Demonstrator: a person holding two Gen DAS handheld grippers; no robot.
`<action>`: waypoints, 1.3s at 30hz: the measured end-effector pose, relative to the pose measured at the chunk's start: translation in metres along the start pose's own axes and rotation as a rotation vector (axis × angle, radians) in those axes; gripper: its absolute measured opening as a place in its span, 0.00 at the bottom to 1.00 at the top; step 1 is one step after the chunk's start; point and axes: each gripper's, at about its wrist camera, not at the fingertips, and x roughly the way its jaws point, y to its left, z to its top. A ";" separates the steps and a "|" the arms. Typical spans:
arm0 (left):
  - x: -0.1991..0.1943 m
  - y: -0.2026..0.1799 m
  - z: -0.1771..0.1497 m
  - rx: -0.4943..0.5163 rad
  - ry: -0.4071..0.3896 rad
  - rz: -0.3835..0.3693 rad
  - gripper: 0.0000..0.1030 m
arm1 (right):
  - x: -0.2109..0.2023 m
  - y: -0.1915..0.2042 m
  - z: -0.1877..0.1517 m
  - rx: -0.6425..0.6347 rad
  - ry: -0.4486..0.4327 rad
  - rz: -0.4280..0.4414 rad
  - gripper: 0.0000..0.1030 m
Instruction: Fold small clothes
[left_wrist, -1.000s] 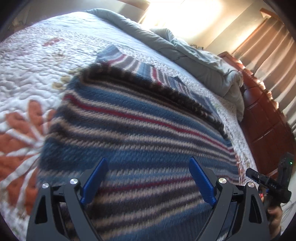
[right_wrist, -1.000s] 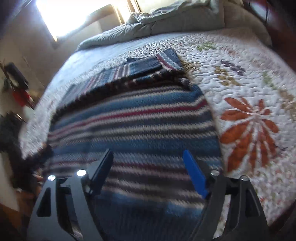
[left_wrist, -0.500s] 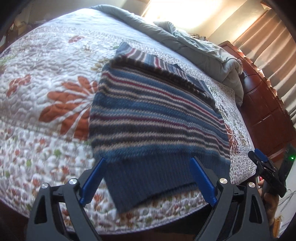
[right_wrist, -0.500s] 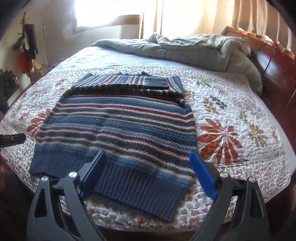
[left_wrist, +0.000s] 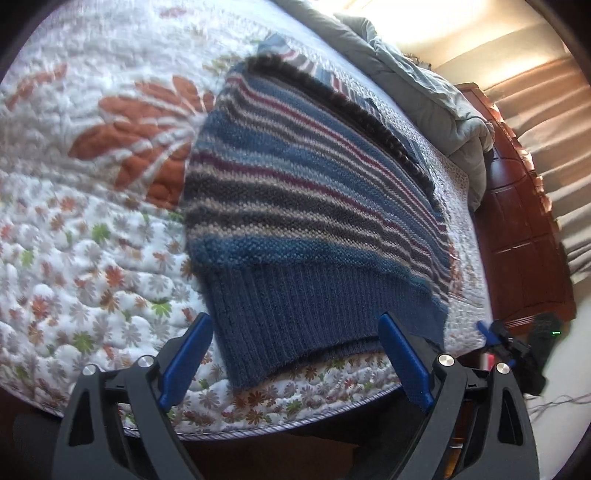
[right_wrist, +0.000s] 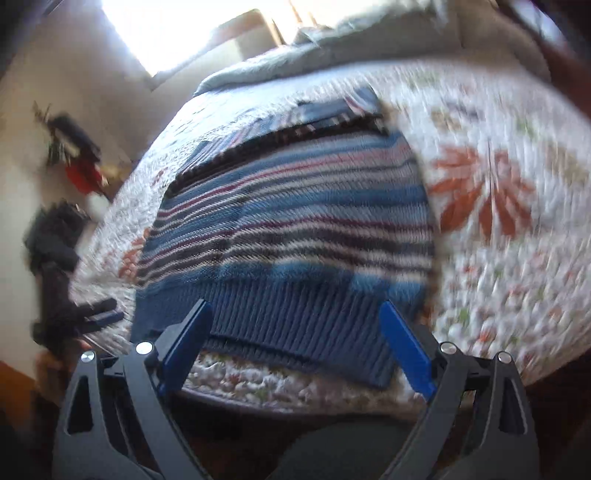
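A striped sweater lies flat on the quilt, filling mid-frame, ribbed hem nearest. The left gripper and right gripper both gape wide at bottom centre, holding nothing. Any labels seem lost to blur.

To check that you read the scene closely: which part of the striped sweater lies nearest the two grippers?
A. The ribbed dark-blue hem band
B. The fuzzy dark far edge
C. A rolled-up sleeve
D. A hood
A: the ribbed dark-blue hem band of the striped sweater lies at the near edge of the quilt, just ahead of the open left gripper and open right gripper.
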 end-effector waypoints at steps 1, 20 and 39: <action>0.003 0.004 0.001 -0.023 0.018 -0.024 0.89 | 0.001 -0.013 -0.001 0.057 0.016 0.025 0.87; 0.027 0.035 0.010 -0.220 0.140 -0.137 0.89 | 0.040 -0.105 -0.032 0.537 0.226 0.342 0.68; 0.041 0.066 -0.001 -0.290 0.178 -0.202 0.10 | 0.063 -0.113 -0.033 0.592 0.250 0.390 0.09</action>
